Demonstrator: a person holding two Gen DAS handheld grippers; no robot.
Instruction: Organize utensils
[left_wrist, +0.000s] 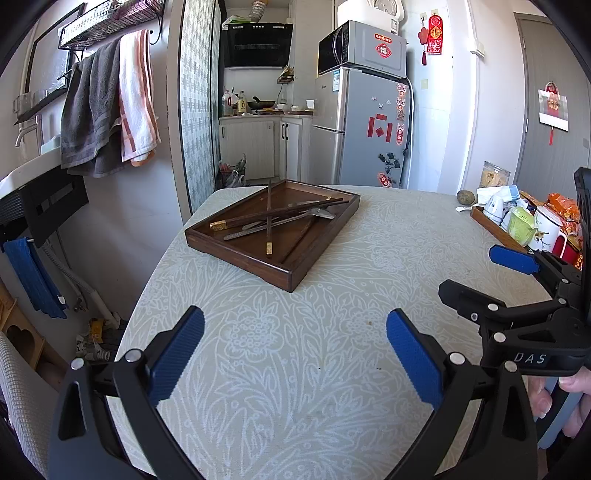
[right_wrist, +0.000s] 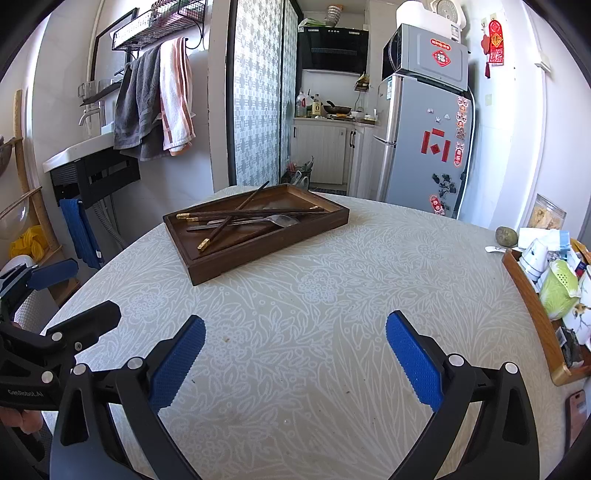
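Left claw (left_wrist: 295, 332): jaws spread wide, nothing between the blue pads (left_wrist: 177, 354). It hovers above the tabletop (left_wrist: 369, 266), which carries a pale leaf-pattern cloth. In the left wrist view, the wooden tray (left_wrist: 295, 275) lies ahead at 12 o'clock, slightly toward 11, well apart from the claw. The tray rests flat on the tabletop with one corner turned toward the claw.

Tray contents: dark chopsticks (left_wrist: 269, 221) with gold-coloured ends lie crossed over one another, and a metal spoon (left_wrist: 321, 213) lies among them with its bowl toward the tray's right end. All utensils are loose and unsorted inside the single compartment.

Right claw (right_wrist: 295, 332): jaws likewise spread wide, pads empty, hovering above the tabletop. In the right wrist view the tray (right_wrist: 207, 275) lies at 11 o'clock, well apart from the claw. The chopsticks (right_wrist: 243, 214) and spoon (right_wrist: 284, 220) appear in the same crossed heap.

The right claw shows at 3 o'clock in the left wrist view; the left claw shows at 9 o'clock in the right wrist view. The two stand side by side, apart.

At 3 o'clock on the tabletop, a second tray (right_wrist: 532, 306) holds cups and a green strainer (right_wrist: 559, 288).
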